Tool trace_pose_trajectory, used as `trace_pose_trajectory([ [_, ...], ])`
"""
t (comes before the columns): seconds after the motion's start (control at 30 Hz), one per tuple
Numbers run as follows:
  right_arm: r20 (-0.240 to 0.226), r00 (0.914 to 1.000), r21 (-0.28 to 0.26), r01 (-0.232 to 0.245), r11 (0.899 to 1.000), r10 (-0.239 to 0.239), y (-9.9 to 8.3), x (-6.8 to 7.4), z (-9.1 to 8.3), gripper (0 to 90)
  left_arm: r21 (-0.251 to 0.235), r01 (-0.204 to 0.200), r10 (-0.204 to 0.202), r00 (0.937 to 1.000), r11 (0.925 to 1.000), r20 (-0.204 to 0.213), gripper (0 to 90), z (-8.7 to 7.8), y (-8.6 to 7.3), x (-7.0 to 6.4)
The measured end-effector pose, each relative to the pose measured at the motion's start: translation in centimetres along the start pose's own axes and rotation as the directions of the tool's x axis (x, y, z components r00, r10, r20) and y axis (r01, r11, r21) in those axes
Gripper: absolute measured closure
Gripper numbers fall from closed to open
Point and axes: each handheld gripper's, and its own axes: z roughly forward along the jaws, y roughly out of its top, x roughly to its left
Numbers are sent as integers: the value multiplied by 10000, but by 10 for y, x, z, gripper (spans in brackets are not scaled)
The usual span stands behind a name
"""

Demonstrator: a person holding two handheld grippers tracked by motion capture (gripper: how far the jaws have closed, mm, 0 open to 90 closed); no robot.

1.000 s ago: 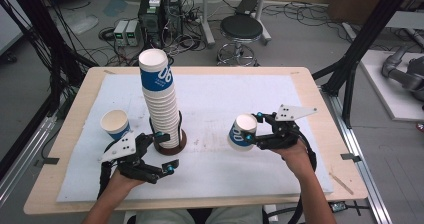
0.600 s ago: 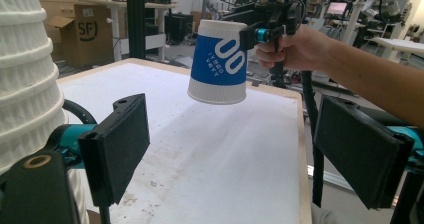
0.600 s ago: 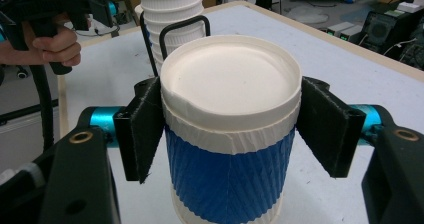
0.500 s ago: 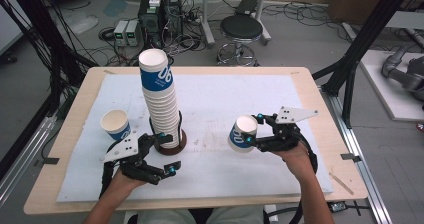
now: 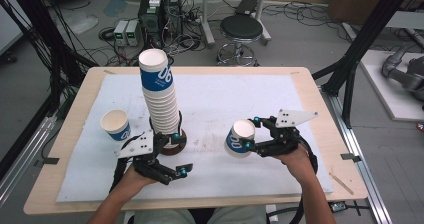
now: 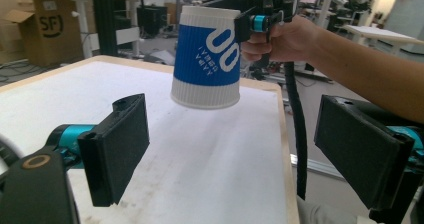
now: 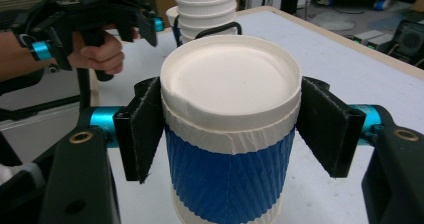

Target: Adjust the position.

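My right gripper (image 5: 249, 132) is shut on a blue and white paper cup (image 5: 238, 139), held upright just above the white mat right of centre. The right gripper view has both black pads pressed against the rim band of that cup (image 7: 230, 164). A tall stack of the same cups (image 5: 160, 96) stands in a dark round holder (image 5: 176, 145). My left gripper (image 5: 179, 154) sits just in front of that holder, open and empty. In the left gripper view the jaws stand wide apart, with the held cup (image 6: 209, 59) hanging beyond them. A single cup (image 5: 115, 125) stands at the mat's left.
The white mat (image 5: 225, 94) covers most of the wooden table (image 5: 320, 114). Black frame posts (image 5: 360, 49) rise by the table's right edge, and a stool (image 5: 241, 30) and electronics boxes (image 5: 152, 9) stand on the floor behind. The cup stack (image 7: 205, 6) and the left gripper (image 7: 100, 19) lie ahead of the right gripper.
The right gripper has drifted slightly down and left with its cup. The left gripper has barely moved.
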Motion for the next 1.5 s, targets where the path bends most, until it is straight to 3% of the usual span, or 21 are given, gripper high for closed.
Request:
trace_pose_trajectory([
  [0.23, -734, 9972, -139, 127, 9998, -137, 3, 7, 9, 310, 99, -41, 39, 9998, 9999, 186, 143, 14, -1, 4],
  [0.37, -1178, 9929, -243, 160, 9996, -188, 4, 10, 14, 310, 24, -7, 5, 9985, 10000, 548, 143, 21, -1, 7],
  [0.77, -2018, 9789, -458, 225, 9987, -313, 4, 17, 25, 310, 257, -350, 333, 9975, 9991, 630, 143, 35, -4, 10],
  [1.3, -2499, 9680, -648, 65, 9979, -226, 3, 22, 37, 310, 394, -310, 269, 9946, 9987, 1006, 143, 51, -7, 7],
  [1.5, -2630, 9647, -989, -99, 9950, -166, 3, 20, 35, 310, 318, -201, 168, 9946, 9993, 1022, 143, 53, -9, 7],
])
